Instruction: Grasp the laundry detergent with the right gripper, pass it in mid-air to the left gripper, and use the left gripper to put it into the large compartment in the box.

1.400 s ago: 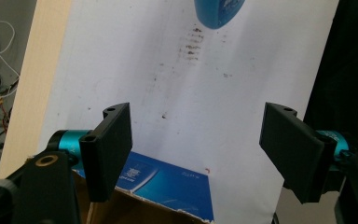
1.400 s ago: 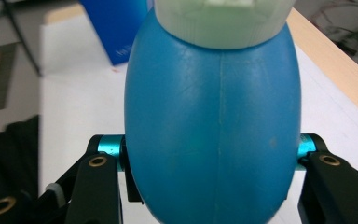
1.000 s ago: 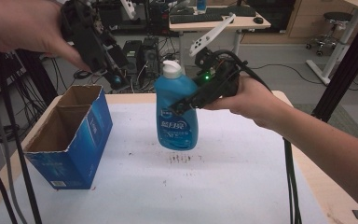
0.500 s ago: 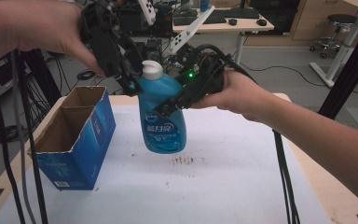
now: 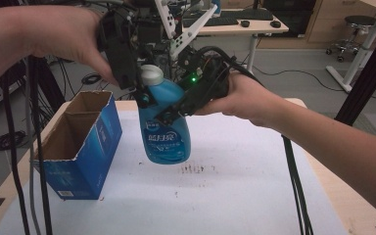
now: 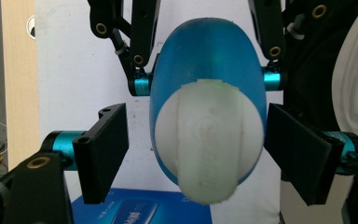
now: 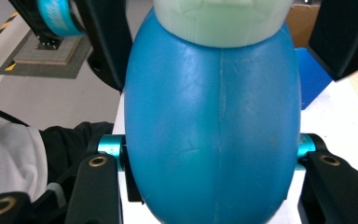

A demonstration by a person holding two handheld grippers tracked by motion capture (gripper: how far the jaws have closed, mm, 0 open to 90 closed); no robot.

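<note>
A blue detergent bottle (image 5: 165, 132) with a white cap (image 5: 151, 75) stands nearly upright over the white table mat (image 5: 235, 186). My right gripper (image 5: 171, 111) is shut on the bottle's shoulder from the right side. In the right gripper view the bottle's blue body (image 7: 214, 116) sits squeezed between my right gripper's (image 7: 209, 154) jaws. My left gripper (image 5: 143, 90) comes down from above, open. In the left gripper view the cap (image 6: 209, 144) lies between my left gripper's (image 6: 203, 156) pads (image 6: 102, 154), with a gap on each side. I cannot tell whether the bottle's base touches the mat.
An open blue cardboard box (image 5: 78, 142) stands on the table's left side, close to the bottle. Cables (image 5: 293, 181) trail across the table on the right and hang down on the left. Desks and a stool (image 5: 357, 22) stand behind the table.
The right gripper has carried the bottle leftward toward the box. The left gripper has dropped from the upper left until its open jaws flank the cap.
</note>
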